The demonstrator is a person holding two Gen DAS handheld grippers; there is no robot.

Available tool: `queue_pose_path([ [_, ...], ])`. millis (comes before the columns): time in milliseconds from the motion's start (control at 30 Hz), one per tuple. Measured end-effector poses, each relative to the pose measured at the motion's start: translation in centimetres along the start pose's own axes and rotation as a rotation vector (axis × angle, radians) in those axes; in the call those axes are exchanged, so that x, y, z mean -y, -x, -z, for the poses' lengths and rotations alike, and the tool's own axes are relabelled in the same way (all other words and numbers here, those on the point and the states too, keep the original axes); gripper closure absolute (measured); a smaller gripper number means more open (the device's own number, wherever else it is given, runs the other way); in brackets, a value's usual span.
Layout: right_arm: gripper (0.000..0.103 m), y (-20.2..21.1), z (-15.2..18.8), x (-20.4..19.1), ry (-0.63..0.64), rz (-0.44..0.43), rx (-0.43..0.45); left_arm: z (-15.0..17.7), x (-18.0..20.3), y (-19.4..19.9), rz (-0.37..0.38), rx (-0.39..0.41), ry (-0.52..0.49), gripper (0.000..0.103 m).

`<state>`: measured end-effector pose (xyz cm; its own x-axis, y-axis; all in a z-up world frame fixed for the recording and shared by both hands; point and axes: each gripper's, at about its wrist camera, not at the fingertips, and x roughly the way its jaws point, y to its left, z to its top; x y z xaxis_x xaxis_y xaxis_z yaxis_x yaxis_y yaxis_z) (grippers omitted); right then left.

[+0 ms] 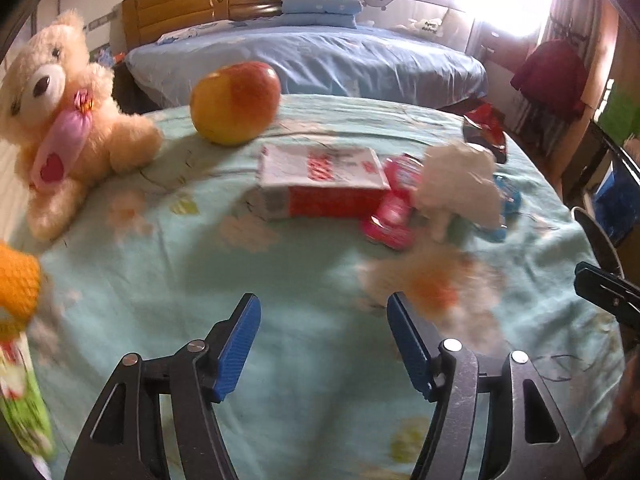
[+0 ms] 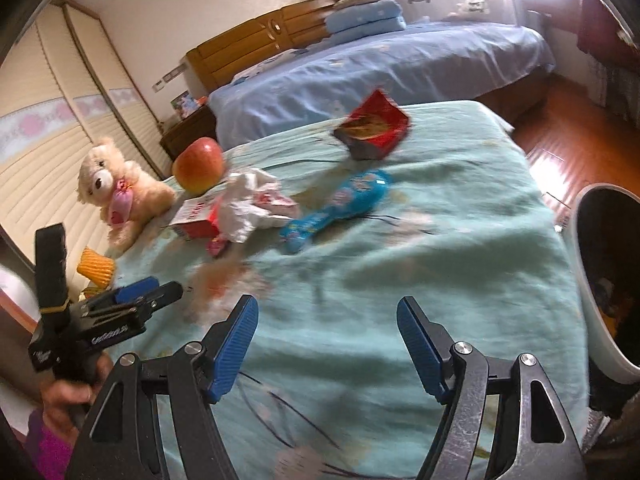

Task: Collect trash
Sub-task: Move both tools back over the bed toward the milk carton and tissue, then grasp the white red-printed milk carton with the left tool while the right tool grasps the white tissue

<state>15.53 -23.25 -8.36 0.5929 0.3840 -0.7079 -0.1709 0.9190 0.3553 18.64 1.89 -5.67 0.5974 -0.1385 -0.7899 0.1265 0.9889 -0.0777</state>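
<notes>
On a light green sheet lie a crumpled white tissue, a red and white box, a pink wrapper, a blue wrapper and a red snack bag. My left gripper is open and empty, short of the box. My right gripper is open and empty over bare sheet. The left gripper also shows at the left of the right wrist view.
A teddy bear, an apple and an orange foam net lie at the left. A white-rimmed trash bin stands off the right edge. A blue bed is behind.
</notes>
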Motion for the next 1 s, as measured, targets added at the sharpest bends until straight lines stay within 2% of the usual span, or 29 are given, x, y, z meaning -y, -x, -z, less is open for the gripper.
queue_pose_path([
  [167,0.03,-1.4,-1.0,-2.4,0.033,-0.032,-0.007,-2.0,-1.8,-1.6,0.025,-0.012,-0.029,0.03],
  [267,0.03,-2.3,-1.7,-3.6,0.055,-0.046,-0.009,-3.3,-2.7,-3.3,0.085,-0.039,-0.064,0.026],
  [367,0.03,-3.3,-2.5,-4.2,0.068,-0.051,-0.014,-4.4,-3.4,-5.3,0.188,-0.09,-0.059,0.011],
  [433,0.03,-3.9,-3.1,-4.5,0.07,-0.053,-0.017,-5.1,-3.6,-6.1,0.206,-0.096,-0.071,0.006],
  [500,0.03,-4.4,-3.6,-4.7,0.068,-0.059,-0.019,-5.7,-3.3,-6.9,0.183,-0.102,-0.092,0.006],
  [633,0.03,-5.5,-4.3,-5.3,0.074,-0.071,-0.018,-5.5,-2.8,-7.1,0.082,-0.082,-0.157,0.005],
  [800,0.03,-7.1,-4.8,-5.9,0.091,-0.065,-0.033,-6.5,-4.2,-7.6,0.031,-0.06,-0.153,0.005],
  [867,0.031,-7.5,-5.1,-5.9,0.091,-0.058,-0.034,-7.2,-4.5,-7.8,0.038,-0.052,-0.184,0.005],
  [933,0.039,-7.8,-5.2,-5.8,0.09,-0.052,-0.032,-7.5,-4.0,-8.1,0.058,-0.051,-0.234,0.005],
  [967,0.056,-7.9,-5.3,-5.8,0.091,-0.046,-0.033,-7.6,-3.6,-8.3,0.067,-0.049,-0.261,0.005],
  [1000,0.067,-8.0,-5.3,-5.7,0.09,-0.043,-0.036,-7.8,-3.3,-8.5,0.076,-0.042,-0.291,0.005],
])
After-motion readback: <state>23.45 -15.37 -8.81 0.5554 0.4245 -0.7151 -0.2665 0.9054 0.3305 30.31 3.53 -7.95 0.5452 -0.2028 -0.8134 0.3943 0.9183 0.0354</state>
